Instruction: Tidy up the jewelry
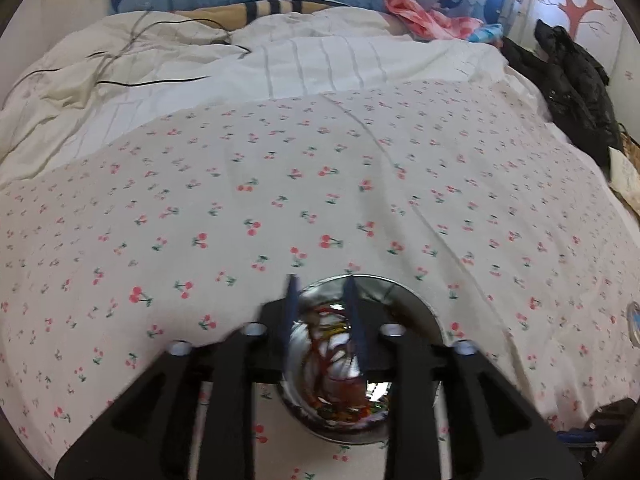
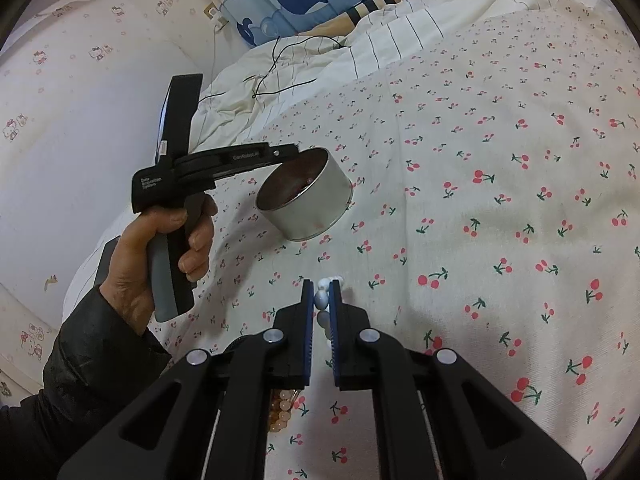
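A round silver metal tin (image 2: 310, 196) hangs tilted above the cherry-print white bedsheet (image 2: 500, 184), its rim pinched by the black left gripper (image 2: 294, 151). Below the tin, the black right gripper (image 2: 321, 298) clamps a white bead bracelet (image 2: 322, 300). Peach-coloured beads (image 2: 282, 410) lie lower still.

Round metal tin (image 2: 316, 200): silver wall, open top, reddish contents inside, tilted and raised off the cherry-print bedsheet (image 2: 500, 200), toward the sheet's left edge.

White bead string (image 2: 323, 300): pale rounded beads, hanging in a short vertical run above the sheet's near edge.

Peach bead string (image 2: 282, 410): small amber-pink beads, bunched on the sheet at its near edge, partly hidden.
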The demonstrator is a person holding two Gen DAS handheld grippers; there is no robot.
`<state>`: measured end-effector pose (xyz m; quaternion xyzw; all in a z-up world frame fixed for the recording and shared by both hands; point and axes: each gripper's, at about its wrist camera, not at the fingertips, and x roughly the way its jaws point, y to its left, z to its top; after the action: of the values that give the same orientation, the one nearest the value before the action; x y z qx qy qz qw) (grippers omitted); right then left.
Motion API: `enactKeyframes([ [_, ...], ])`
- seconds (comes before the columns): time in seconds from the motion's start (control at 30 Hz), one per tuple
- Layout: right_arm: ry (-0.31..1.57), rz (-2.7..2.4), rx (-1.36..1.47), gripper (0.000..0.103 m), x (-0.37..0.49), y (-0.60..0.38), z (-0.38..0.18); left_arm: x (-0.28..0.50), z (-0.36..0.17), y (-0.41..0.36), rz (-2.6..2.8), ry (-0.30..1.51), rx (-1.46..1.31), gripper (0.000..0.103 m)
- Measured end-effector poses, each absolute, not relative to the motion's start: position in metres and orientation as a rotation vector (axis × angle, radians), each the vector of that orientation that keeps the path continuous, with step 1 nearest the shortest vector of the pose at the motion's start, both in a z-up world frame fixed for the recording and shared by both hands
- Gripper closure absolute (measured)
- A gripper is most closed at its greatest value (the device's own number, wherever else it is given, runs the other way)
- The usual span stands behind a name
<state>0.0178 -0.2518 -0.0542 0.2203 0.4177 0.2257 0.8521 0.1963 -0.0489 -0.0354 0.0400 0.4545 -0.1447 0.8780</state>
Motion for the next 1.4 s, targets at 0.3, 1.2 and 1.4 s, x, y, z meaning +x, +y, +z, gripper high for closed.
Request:
enactKeyframes([
  [0.3,0.830,0.505,0.505,0.095,0.016,-0.256,-0.043,0.134,-0.004,-0.010,-0.250,0.896,0.000,0.026],
  [1.2,0.862,0.416,0.391,0.062,0.120,-0.193,-0.022,0.066,-0.023,0.064,-0.124,0.994,-0.090,0.013],
  [1.4,0.889,0.501,0.263,0.058,0.041,-0.207,-0.028,0.050,-0.036,0.040,-0.326,1.092,-0.027,0.013],
])
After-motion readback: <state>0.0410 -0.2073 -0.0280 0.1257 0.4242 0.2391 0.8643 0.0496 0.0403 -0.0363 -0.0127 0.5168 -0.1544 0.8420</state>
